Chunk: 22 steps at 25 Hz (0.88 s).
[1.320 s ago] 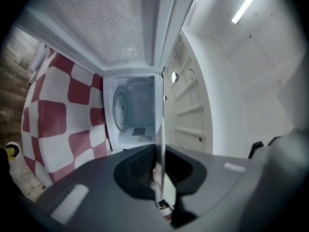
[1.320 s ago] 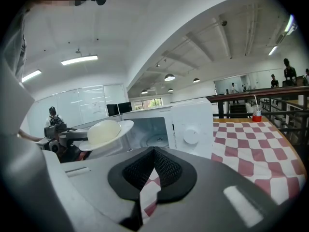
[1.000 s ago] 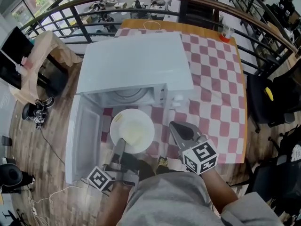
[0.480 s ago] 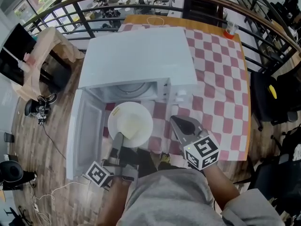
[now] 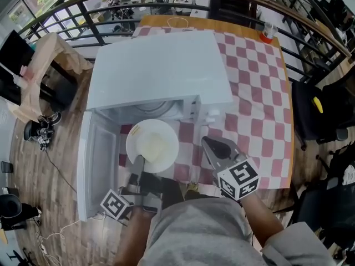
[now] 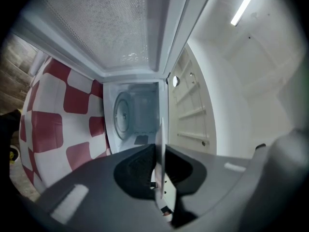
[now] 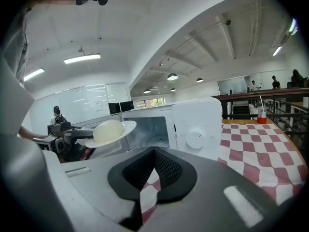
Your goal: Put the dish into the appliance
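A white dish (image 5: 152, 146) hangs level in front of the open white microwave (image 5: 161, 71), just short of its cavity. My left gripper (image 5: 138, 162) is shut on the dish's near rim. In the left gripper view the rim shows edge-on as a thin line (image 6: 161, 144) between the pads, with the cavity (image 6: 135, 115) straight ahead. In the right gripper view the dish (image 7: 110, 131) floats left of the microwave's dial panel (image 7: 195, 129). My right gripper (image 5: 208, 143) is shut and empty above the checked cloth, right of the dish.
The microwave door (image 5: 100, 165) stands swung out to the left of the dish. A glass turntable (image 5: 151, 108) lies inside the cavity. The red-and-white cloth (image 5: 255, 93) covers the table; a cup (image 5: 268, 35) stands at its far right corner. A dark railing (image 5: 83, 15) runs behind.
The dish has edged slightly nearer the microwave opening in my left gripper. My right gripper has hardly moved.
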Available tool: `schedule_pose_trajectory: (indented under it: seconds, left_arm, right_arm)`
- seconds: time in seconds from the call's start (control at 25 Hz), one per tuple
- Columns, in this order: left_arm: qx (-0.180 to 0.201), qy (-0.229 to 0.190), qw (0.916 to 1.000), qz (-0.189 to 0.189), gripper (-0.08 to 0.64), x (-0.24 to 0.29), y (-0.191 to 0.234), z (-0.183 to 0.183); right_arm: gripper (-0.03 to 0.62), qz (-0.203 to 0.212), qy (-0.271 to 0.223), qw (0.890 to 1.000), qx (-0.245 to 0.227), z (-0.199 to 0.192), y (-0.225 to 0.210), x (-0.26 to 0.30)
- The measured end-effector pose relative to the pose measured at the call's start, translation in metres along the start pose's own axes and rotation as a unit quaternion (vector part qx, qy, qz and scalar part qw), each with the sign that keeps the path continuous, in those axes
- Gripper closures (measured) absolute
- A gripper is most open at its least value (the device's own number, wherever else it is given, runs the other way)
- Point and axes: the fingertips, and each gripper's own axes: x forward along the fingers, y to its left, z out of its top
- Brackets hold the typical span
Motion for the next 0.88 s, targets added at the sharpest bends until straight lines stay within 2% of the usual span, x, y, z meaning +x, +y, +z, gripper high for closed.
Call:
schedule_pose_trajectory:
  seconds: [0.36,0.88]
  left_arm:
    - [-0.005,0.005,0.9999,0.012,0.525,0.02,0.017,0.017]
    - [-0.015,0.001,0.999,0.043,0.523,0.074,0.073,0.048]
  right_arm:
    - [0.595,0.006,0.009,1.0,0.006,0.001,0.002,0.026]
    - [0.595,0.01,0.043,0.999,0.019,-0.011,0.001,0.068]
